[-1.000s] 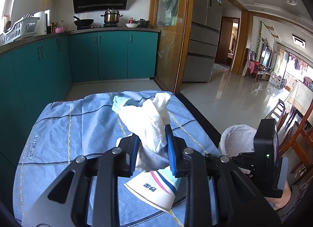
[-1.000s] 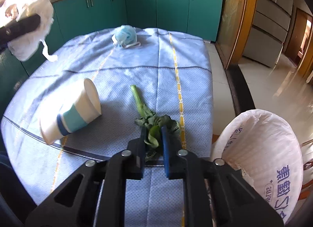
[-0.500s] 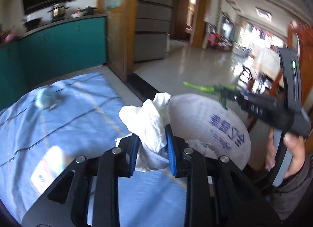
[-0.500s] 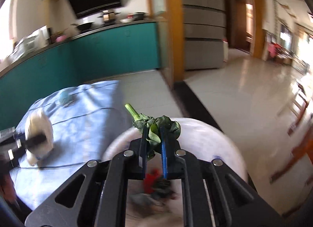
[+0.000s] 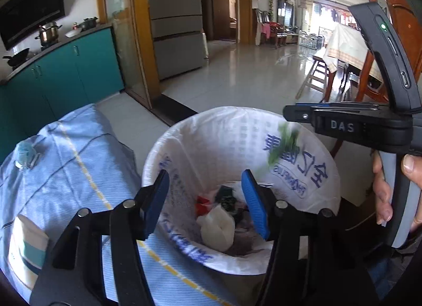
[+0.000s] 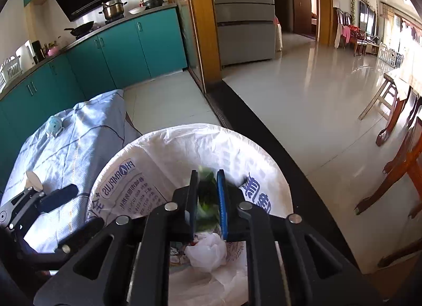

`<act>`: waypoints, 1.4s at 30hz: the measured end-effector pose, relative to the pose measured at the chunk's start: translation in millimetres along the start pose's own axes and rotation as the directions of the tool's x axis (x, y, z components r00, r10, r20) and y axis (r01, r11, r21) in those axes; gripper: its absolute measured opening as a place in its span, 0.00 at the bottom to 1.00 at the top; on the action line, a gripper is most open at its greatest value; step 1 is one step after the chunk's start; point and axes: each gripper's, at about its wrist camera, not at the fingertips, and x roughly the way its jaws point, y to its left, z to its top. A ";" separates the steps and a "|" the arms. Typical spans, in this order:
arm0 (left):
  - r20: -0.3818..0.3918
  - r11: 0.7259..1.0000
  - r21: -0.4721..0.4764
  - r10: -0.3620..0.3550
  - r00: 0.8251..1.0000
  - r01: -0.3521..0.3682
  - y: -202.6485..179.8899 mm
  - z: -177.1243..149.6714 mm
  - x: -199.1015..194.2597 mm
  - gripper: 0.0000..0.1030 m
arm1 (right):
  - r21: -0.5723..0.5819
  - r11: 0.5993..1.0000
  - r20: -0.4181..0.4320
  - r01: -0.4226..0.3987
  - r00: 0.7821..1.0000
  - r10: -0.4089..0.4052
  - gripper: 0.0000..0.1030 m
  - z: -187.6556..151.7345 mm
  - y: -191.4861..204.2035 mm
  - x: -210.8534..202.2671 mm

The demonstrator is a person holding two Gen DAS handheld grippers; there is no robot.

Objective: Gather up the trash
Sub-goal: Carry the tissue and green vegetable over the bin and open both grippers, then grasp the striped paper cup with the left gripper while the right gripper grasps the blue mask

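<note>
Left wrist: left tool (image 5: 203,195) empty, parted.

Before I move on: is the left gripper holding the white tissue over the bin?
No, the left gripper stands open with nothing between its fingers, and the white tissue lies inside the bin.

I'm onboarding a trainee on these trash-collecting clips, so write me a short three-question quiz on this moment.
1. True or false: the left claw grips a tissue.
2. Which trash remains on the tablecloth? A: face mask and paper cup. B: banana peel. C: bottle.
3. Fill in: the crumpled tissue lies inside the ___.

Key: 1 false, its jaws have just been opening and nothing is between them. 2 A. 3 bin.
</note>
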 end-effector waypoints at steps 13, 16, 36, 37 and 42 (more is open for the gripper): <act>0.028 0.981 -0.061 0.186 0.982 -0.184 91.3 -4.8 -56.4 0.76 | -0.050 0.996 0.040 -0.076 0.996 0.078 0.66 19.3 71.6 8.1; -0.002 0.973 -0.014 0.230 0.973 -0.230 129.3 -12.0 -66.8 0.83 | -0.069 0.992 0.030 -0.108 0.993 0.110 0.72 21.2 92.6 14.5; -0.239 0.986 -0.161 0.012 0.971 -0.052 222.9 -75.9 -58.6 0.54 | -0.271 0.835 -0.235 -0.478 0.874 0.424 0.85 103.8 348.1 137.6; -0.240 0.985 -0.168 0.009 0.971 -0.051 224.6 -76.9 -59.8 0.54 | -0.272 0.824 -0.270 -0.496 0.862 0.430 0.85 108.3 365.7 151.0; -0.243 0.986 -0.166 -0.012 0.970 -0.030 224.6 -78.6 -64.9 0.52 | -0.323 0.827 -0.384 -0.460 0.863 0.329 0.85 111.4 435.1 213.1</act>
